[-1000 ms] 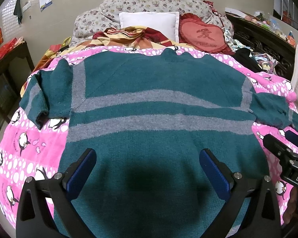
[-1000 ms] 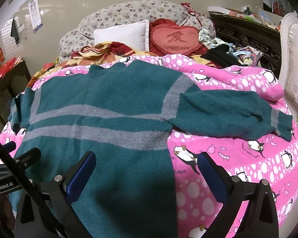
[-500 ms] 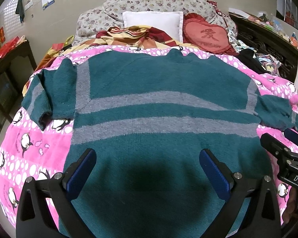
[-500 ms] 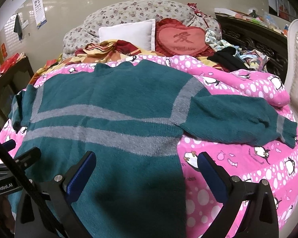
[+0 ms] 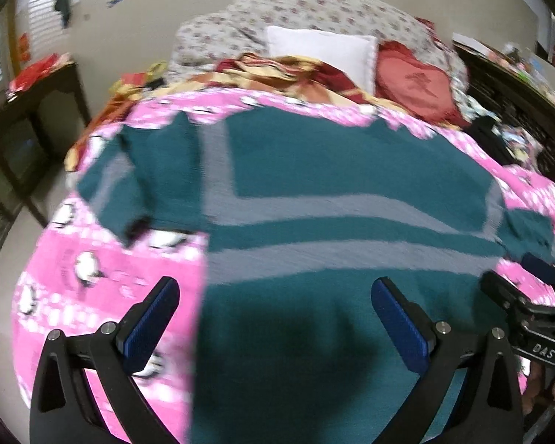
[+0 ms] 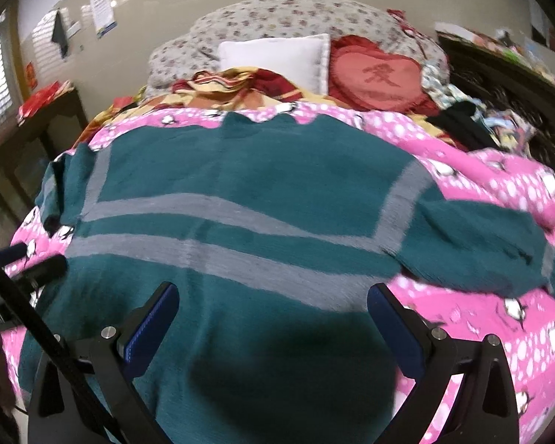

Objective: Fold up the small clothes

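Your sweater [image 5: 351,170] lies spread flat on the pink blanket [image 5: 103,277], hem toward you and neck toward the pillows, teal with 2 grey bands across the chest and 1 grey stripe down each shoulder seam. Your left gripper [image 5: 275,318] hangs over the sweater's left lower edge: its jaws stand wide apart with nothing between them, the left pad [image 5: 150,320] over bare blanket and the other pad over teal knit. Your right gripper [image 6: 272,320] hangs over the lower right part of the body, jaws likewise spread wide and empty, the right pad [image 6: 396,333] close to where the knit's side edge meets the blanket. Whether either gripper touches the cloth, you cannot tell from these blurred views. The left sleeve [image 5: 111,192] is bent and lies just beside the body on the blanket; the right sleeve [image 6: 499,248] stretches out sideways across the blanket, its cuff near the bed's edge. In the left view your right gripper shows at the frame's right margin, by that sleeve's cuff. Beyond the sweater's neck sit a white pillow [image 6: 277,59], a red heart cushion [image 6: 377,77] and a rumpled yellow-and-red cloth [image 6: 233,81], all backed by a floral quilt [image 6: 296,14].
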`<state>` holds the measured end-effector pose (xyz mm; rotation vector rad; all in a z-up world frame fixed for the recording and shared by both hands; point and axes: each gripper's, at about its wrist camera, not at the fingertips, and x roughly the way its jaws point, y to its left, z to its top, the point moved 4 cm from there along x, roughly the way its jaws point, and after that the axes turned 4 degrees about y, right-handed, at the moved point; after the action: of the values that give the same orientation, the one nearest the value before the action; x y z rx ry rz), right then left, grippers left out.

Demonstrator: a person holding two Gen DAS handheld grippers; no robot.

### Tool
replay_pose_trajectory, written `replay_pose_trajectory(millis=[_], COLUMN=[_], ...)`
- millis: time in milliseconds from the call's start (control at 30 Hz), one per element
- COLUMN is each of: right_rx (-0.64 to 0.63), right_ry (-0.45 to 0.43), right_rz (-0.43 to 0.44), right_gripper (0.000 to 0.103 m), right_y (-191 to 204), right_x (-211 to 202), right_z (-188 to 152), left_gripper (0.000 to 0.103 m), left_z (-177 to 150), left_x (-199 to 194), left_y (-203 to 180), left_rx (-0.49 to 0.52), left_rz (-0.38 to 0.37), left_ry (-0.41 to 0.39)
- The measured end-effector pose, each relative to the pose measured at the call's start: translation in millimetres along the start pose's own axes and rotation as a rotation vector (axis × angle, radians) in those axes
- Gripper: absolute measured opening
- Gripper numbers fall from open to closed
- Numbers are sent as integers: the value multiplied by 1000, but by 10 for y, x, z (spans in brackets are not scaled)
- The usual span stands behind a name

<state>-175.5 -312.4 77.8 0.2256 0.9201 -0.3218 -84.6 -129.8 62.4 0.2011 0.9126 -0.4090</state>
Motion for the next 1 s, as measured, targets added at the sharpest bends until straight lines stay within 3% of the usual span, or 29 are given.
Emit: replay_pose_trajectory(millis=[133, 267, 433, 567, 667, 900, 1000], right_rx=[-32, -66, -212, -322, -361, -364, -357], right_ry=[0, -4, -26, -14, 20, 83, 125], right_rz=[57, 205, 388, 486, 520, 514, 523], right_gripper=[103, 103, 98, 90, 83, 79, 64], right_y=[217, 581, 1471, 2234, 2691, 3134, 3290], right_x=[63, 106, 155, 377, 621, 1084, 1279], right_z=[81, 231, 482, 602, 650, 733, 739], left_gripper=[103, 103, 103, 103, 103, 103, 103], left_z=[82, 107, 48, -29, -83, -145, -132], left_x=[-14, 32, -7, -34, -40, -41, -3], left_y=[520, 1058, 1596, 1943, 2156, 2562, 2594], left_rx=[-62, -132, -211, -257, -278, -364, -361], left_rz=[81, 141, 199, 235, 262, 258, 255], left_ry=[-19, -8, -8, -3, 0, -4, 4])
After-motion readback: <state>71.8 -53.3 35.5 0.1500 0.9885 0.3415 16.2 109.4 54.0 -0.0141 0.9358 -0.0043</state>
